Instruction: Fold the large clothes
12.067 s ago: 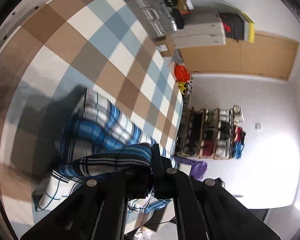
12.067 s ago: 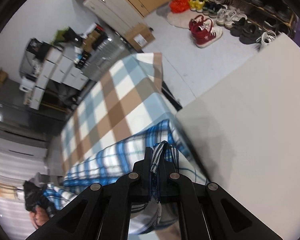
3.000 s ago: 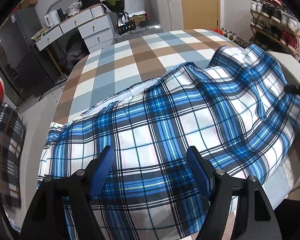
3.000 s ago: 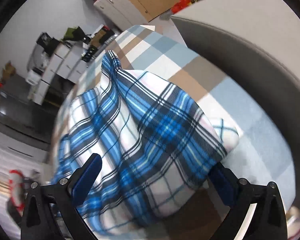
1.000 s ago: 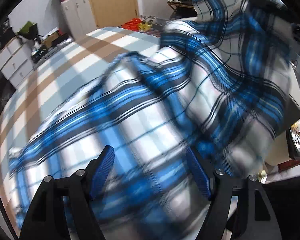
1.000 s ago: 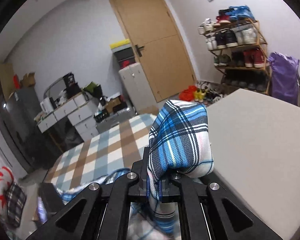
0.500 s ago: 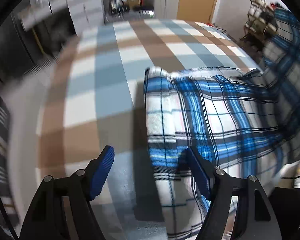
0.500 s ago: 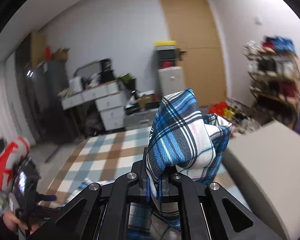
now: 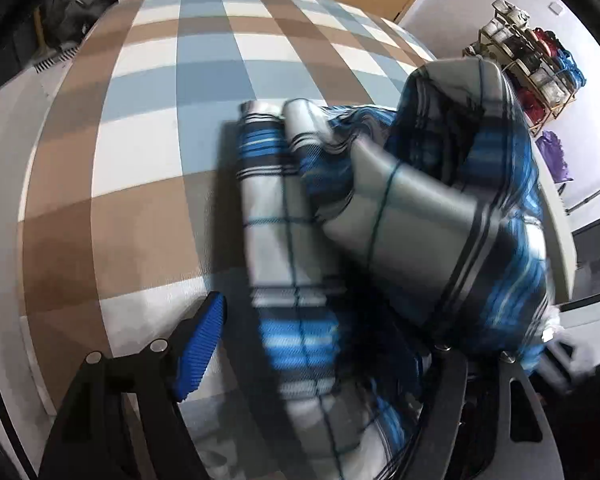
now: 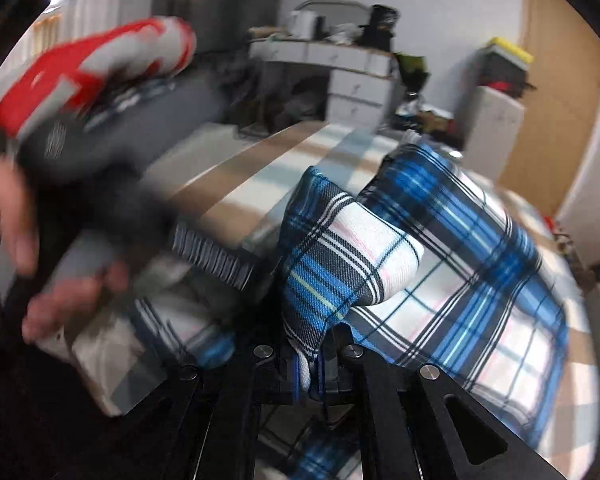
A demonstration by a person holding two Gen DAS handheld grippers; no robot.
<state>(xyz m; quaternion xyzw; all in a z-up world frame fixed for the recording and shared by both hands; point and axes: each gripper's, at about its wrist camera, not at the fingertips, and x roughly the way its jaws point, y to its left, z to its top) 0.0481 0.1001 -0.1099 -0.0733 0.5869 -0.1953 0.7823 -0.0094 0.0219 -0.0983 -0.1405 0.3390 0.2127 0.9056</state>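
The blue, white and black plaid garment [image 9: 380,208] lies folded over on the checked bed cover [image 9: 148,92], its right side lifted and draped. My left gripper [image 9: 320,344] is open, one blue pad [image 9: 202,344] on the cover left of the cloth, the other finger hidden under the cloth. In the right wrist view my right gripper [image 10: 309,372] is shut on a bunched fold of the plaid garment [image 10: 332,264], held above the bed. The left hand and its gripper handle [image 10: 72,184] show blurred at left.
A shoe rack [image 9: 532,64] stands at the far right by the wall. A desk with drawers [image 10: 340,68] and a wooden door [image 10: 560,92] stand behind the bed. A red and white object [image 10: 88,68] shows at upper left.
My right gripper has carried its fold of garment leftward over the bed toward my left hand. My left gripper has moved in so the cloth now covers its right finger.
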